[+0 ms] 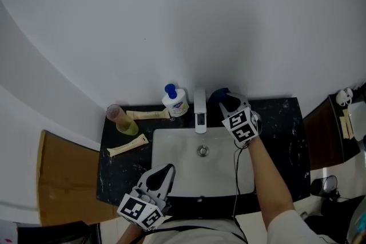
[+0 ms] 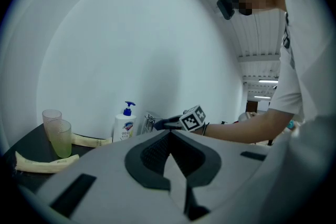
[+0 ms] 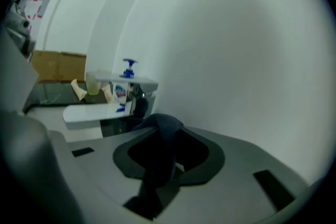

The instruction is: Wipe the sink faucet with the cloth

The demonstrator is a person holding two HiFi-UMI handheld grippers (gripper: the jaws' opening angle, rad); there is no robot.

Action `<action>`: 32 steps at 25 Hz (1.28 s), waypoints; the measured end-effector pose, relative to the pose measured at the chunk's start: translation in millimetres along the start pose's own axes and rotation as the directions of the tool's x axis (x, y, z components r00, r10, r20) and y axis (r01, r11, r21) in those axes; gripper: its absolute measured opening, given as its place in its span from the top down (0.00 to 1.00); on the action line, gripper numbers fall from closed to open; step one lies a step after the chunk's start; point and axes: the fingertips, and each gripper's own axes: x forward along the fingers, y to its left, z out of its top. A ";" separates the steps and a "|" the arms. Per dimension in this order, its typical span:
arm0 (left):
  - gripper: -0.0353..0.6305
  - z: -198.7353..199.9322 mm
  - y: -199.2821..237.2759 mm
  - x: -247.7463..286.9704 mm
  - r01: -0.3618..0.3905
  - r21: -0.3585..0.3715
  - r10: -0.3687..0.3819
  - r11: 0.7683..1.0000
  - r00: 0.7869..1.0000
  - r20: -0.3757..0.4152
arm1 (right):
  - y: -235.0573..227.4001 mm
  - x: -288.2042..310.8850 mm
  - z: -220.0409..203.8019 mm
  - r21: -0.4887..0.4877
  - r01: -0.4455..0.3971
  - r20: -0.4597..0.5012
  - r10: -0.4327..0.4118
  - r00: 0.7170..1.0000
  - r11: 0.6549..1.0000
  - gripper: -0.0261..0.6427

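Plain white wall is filling the background, and below it a dark speckled counter (image 1: 286, 140) is carrying a white sink (image 1: 171, 151) whose bowl is lying bare around the drain (image 1: 202, 151). I am gripping the cloth (image 1: 219, 93), a dark blue wad, in the right gripper (image 1: 229, 101), whose jaws are clamping down on it, and I am holding it just beside the right side of the faucet (image 1: 199, 110); I cannot tell whether it is touching the metal. I am judging that the wiping is under way at best, with the spout's top and left side yet to be covered. The left gripper (image 1: 160, 177) is waiting at the sink's front edge, jaws pressed together on nothing. A white pump bottle (image 1: 175, 101) is standing left of the faucet, its contents hidden, and two translucent cups (image 1: 114, 112) (image 1: 127, 124) are standing farther left, with no visible fill that I can make out.
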 end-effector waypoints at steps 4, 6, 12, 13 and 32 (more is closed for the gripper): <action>0.94 -0.3 0.8 -4.0 -0.007 0.003 0.007 1.000 1.000 0.000 | 31.7 29.5 -41.7 -0.088 -0.068 -0.158 0.053 0.986 0.994 0.80; 0.94 -0.3 2.6 -6.2 -0.012 0.005 0.012 1.000 1.000 0.000 | 44.5 38.6 -42.8 -0.097 -0.098 -0.171 0.080 0.982 0.990 0.80; 0.94 0.8 5.6 -9.2 -0.019 0.003 0.019 1.000 1.000 0.001 | 30.1 28.3 0.1 0.068 -0.092 0.002 0.092 0.996 0.993 0.80; 0.94 0.7 5.8 -9.2 -0.019 0.002 0.019 1.000 1.000 0.001 | 22.6 20.9 14.0 0.094 -0.090 0.056 0.085 0.995 0.992 0.80; 0.94 0.4 4.6 -8.1 -0.015 -0.001 0.015 1.000 1.000 0.000 | 19.0 25.2 -39.4 -0.051 -0.020 -0.104 0.014 0.994 0.998 0.80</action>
